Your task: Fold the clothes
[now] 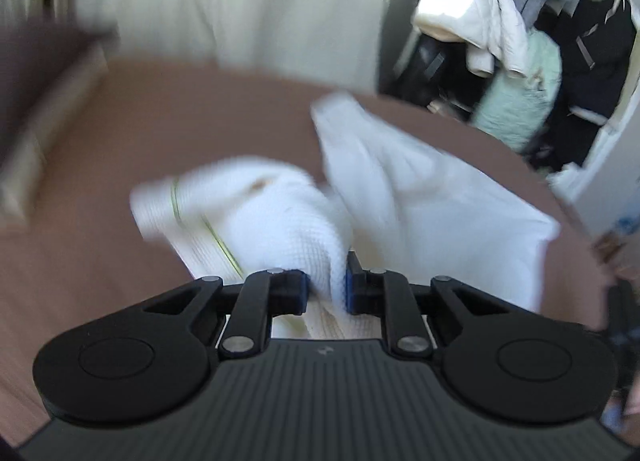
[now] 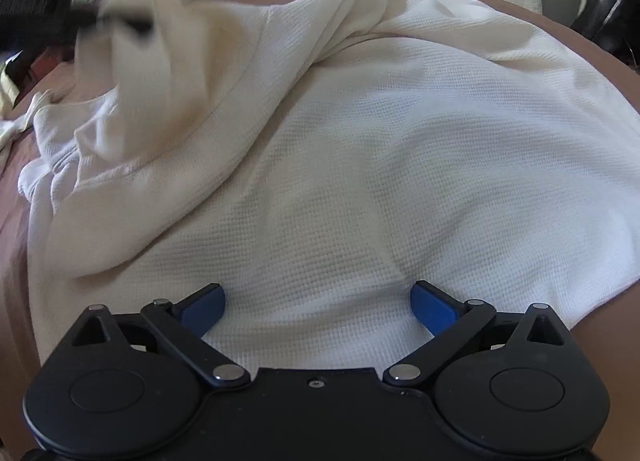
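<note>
— On the brown bedsheet (image 2: 592, 61), what do you see?

— A white waffle-weave cotton garment (image 2: 360, 165) lies spread over most of it, reaching close to the sheet's right edge. One part of it is bunched and lifted toward the far left corner.

— What lifts it?

— The black left gripper with blue finger pads (image 1: 327, 285). From its own camera, its fingers are drawn close together with a fold of the white waffle fabric (image 1: 288, 217) pinched between the pads, so it is clenched on the garment. The cloth rises from the pinch and falls away to both sides, blurred. A thin yellow-green line (image 1: 176, 201) runs across the cloth on the left.

— And the other one?

— The black right gripper with blue finger pads (image 2: 318, 307) has its fingers spread wide. It sits low over the near edge of the garment, with flat waffle fabric showing between the fingers. Whether the pads touch the cloth, I cannot tell; it grips nothing.

— Anything beyond the bed?

— Pale curtains (image 1: 240, 1) at the far edge, and hanging coats and jackets in white, grey and black (image 1: 520, 21) off the far right corner.
</note>
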A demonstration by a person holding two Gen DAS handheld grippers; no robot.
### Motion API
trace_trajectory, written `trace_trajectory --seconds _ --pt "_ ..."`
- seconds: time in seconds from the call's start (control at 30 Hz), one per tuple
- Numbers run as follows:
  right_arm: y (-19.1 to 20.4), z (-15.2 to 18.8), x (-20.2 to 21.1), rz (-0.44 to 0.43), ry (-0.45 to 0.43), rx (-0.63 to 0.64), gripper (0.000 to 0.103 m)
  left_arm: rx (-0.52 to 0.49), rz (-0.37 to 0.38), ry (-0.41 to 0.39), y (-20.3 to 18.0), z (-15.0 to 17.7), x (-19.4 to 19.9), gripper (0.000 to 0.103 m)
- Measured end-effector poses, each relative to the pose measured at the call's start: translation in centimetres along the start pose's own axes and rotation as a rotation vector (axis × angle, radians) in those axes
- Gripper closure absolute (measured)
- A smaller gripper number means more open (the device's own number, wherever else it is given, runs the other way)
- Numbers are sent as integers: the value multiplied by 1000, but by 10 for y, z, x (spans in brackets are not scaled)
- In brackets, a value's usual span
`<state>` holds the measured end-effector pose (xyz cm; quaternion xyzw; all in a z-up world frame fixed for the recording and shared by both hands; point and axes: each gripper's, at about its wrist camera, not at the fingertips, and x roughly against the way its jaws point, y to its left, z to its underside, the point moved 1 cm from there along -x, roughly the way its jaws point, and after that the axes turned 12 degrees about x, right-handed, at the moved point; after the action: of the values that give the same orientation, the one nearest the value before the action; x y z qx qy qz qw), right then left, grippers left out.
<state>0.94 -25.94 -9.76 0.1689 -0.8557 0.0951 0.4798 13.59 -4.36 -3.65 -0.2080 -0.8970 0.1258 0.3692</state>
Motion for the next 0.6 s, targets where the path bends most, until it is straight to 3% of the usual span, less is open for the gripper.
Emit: trace_trajectory --seconds 0.1,0.17,0.3,0.37,0.5,0.6 --pt "5 -18 6 10 41 67 10 -71 -107 -43 18 -66 4 88" --pt "-6 -31 24 38 5 132 15 -24 -163 -114 49 -123 7 90" --pt "-38 -75 59 79 -94 204 14 -58 -416 -365 93 -210 15 90" --pt "-63 -99 63 110 -112 206 14 -71 -520 -440 113 -232 11 88" --pt "-129 -140 54 167 -94 126 14 -51 -641 -533 139 -240 -11 85" --pt "-168 -149 47 209 -66 35 14 -119 -700 -531 143 -241 -41 84"
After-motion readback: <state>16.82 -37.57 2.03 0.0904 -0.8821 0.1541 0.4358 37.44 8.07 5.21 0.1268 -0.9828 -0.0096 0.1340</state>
